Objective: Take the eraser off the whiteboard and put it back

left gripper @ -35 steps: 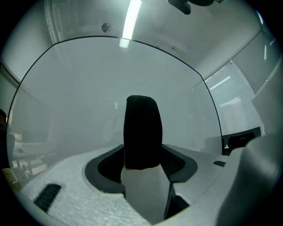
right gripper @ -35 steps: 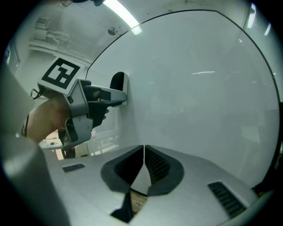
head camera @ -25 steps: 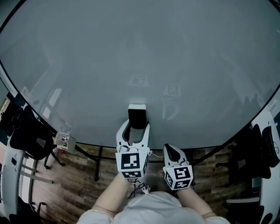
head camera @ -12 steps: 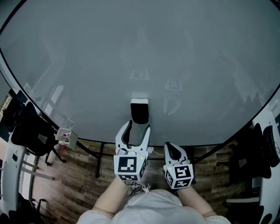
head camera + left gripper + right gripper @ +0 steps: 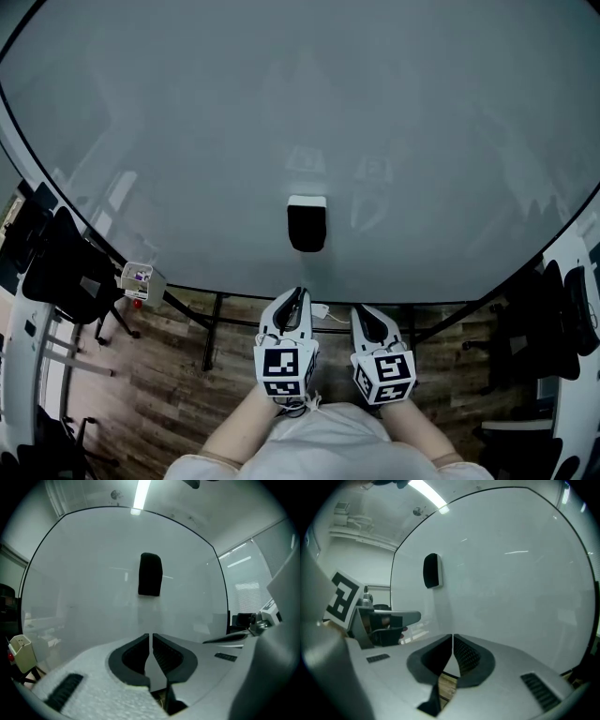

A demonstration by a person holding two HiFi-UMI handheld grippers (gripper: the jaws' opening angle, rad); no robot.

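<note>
You are holding both grippers low and close to your body, and the change is on the left gripper (image 5: pixel 296 296): a second ago its jaws were standing wide at the lower end of the eraser (image 5: pixel 307 225); they have just been closing and are now resting together with nothing between them, drawn back and down from the board. The right gripper (image 5: pixel 365 316) is sitting just beside it, jaws likewise together and empty. The eraser is clinging upright to the whiteboard (image 5: pixel 422 141), well clear of both tools, so the put-back step is probably finishing. Both forearms are reaching forward, with the grippers pointing nearly level toward the board.
</note>
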